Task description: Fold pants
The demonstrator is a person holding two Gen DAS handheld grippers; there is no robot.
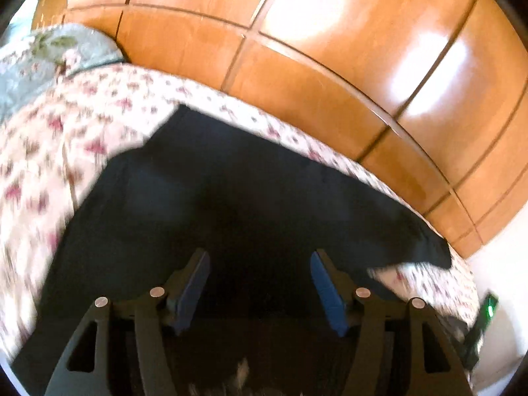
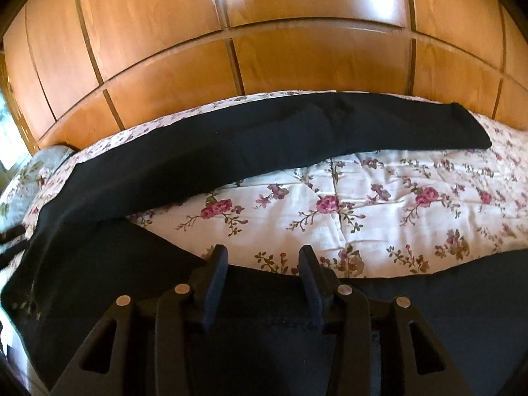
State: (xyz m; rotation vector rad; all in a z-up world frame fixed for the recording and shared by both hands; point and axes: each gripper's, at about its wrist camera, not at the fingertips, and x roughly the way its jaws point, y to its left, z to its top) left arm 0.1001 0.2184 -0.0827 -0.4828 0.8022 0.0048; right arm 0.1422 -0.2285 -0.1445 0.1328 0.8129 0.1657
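Right wrist, hand-held gripper (image 2: pixel 262 257) tilted down (parted), pants (image 2: pixel 231 145)

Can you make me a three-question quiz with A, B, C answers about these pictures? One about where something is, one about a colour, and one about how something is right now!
1. Where do the dark navy fabric pants lie?
A. on the white bedspread with pink flowers
B. on a chair
C. on a wooden floor

2. What colour are the glossy wooden wardrobe doors behind the bed?
A. white
B. orange-brown
C. green

3. How does the left gripper stand?
A. shut on a sock
B. shut on the pillow
C. open, holding nothing

Answers:
1 A, the pants spread across the flowered cover.
2 B, the panels shine orange-brown.
3 C, its blue pads stand wide apart above the dark cloth.
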